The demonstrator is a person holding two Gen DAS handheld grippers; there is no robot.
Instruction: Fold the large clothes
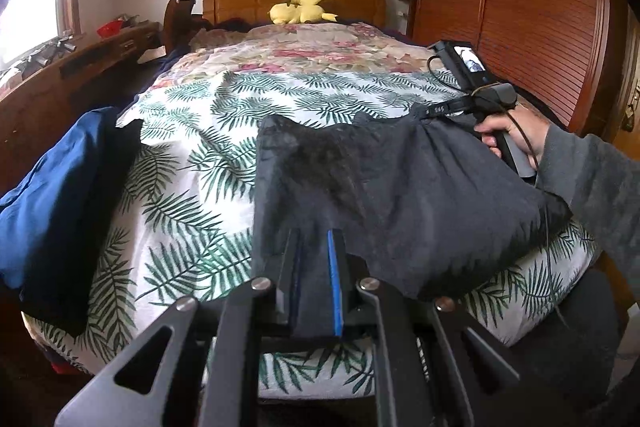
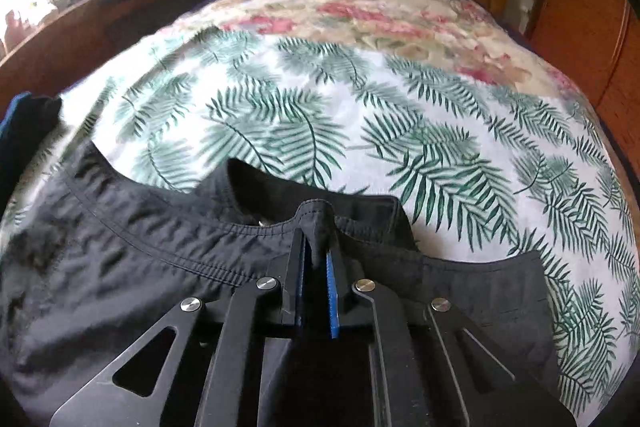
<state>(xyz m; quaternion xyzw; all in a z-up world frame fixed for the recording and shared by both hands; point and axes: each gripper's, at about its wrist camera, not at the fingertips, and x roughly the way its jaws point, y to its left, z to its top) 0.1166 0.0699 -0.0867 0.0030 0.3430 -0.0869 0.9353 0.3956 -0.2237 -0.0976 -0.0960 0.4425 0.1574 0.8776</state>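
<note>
A dark grey garment [image 1: 400,187] hangs stretched between my two grippers above the foot of the bed. My left gripper [image 1: 314,239] is shut on its near edge. My right gripper [image 1: 430,113] shows in the left wrist view at the right, shut on the garment's far corner, held by a hand in a grey sleeve. In the right wrist view my right gripper [image 2: 316,239] pinches a stitched hem of the same garment [image 2: 120,267], which sags to the left over the palm-leaf bedspread [image 2: 320,115].
A blue and black pile of clothes [image 1: 60,195] lies on the bed's left edge. A yellow plush toy [image 1: 300,11] sits at the headboard. A wooden desk [image 1: 80,67] runs along the left, a wooden wardrobe [image 1: 520,7] on the right.
</note>
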